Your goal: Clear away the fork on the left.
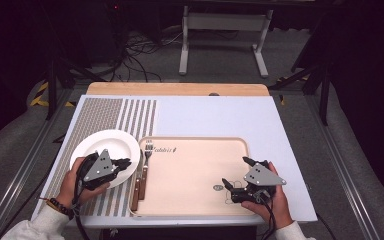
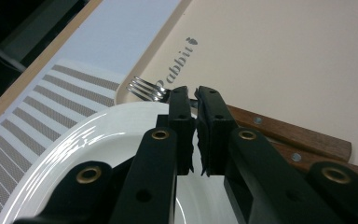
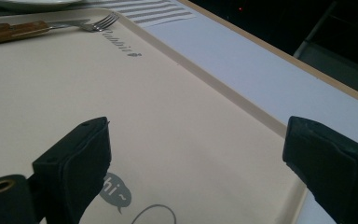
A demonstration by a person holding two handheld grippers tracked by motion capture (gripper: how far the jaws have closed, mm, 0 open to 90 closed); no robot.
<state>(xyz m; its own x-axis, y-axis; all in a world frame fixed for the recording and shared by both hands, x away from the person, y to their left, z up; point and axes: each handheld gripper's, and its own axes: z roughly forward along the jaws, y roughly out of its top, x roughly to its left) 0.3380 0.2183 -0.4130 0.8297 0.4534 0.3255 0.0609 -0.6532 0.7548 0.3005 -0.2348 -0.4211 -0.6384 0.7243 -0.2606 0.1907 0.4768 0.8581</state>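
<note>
A white plate lies on a striped mat at the left. My left gripper hovers over the plate's right rim, pointing at the tray. In the left gripper view, the left gripper has its jaws together but for a thin slit, nothing between them, above the plate. A fork and a second wooden-handled piece lie along the left edge of the beige tray. My right gripper rests open over the tray's right front; in its own view, the right gripper has bare tray between its jaws.
The tray and mat sit on a white board over a wooden table. In the left gripper view the fork's tines and brown handles lie just past the jaws. The right gripper view has the fork far off. Cables cover the floor behind.
</note>
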